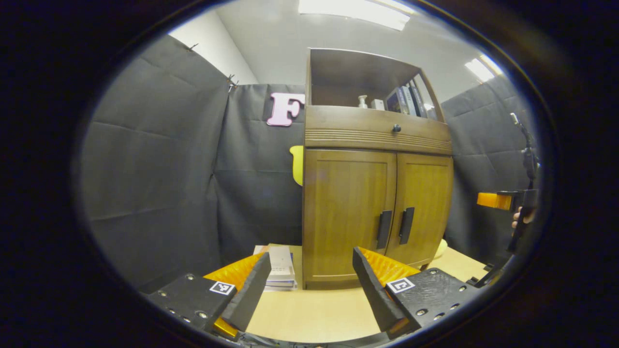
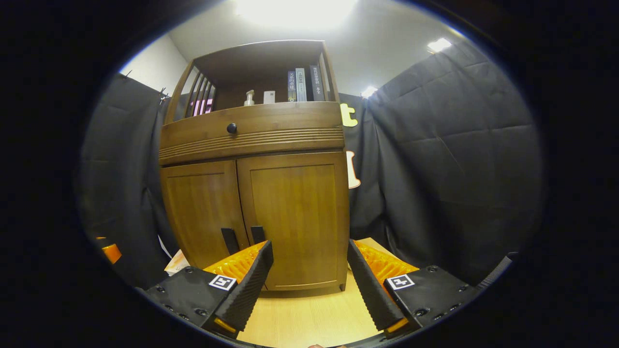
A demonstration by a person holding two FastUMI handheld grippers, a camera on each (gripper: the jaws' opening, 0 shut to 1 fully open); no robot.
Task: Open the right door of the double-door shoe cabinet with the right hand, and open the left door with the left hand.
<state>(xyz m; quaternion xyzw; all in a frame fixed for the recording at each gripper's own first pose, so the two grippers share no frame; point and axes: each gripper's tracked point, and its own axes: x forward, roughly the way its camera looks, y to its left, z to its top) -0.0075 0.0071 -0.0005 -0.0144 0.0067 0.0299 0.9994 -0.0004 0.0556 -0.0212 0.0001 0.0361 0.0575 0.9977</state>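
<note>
While both doors (image 2: 290, 217) sit closed, jaws gape short of them.

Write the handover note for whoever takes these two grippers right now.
Left gripper: open, holding nothing, facing the cabinet.
Right gripper: open, holding nothing, short of the right door.
Left door and right door are both shut; their handles, left and right, sit side by side at the centre seam.
Done: nothing.
Left: right gripper opens the right door, then left gripper opens the left door.

Shoe cabinet (image 1: 375, 169) stands on table (image 1: 314, 314), books (image 1: 280, 270) left.
</note>
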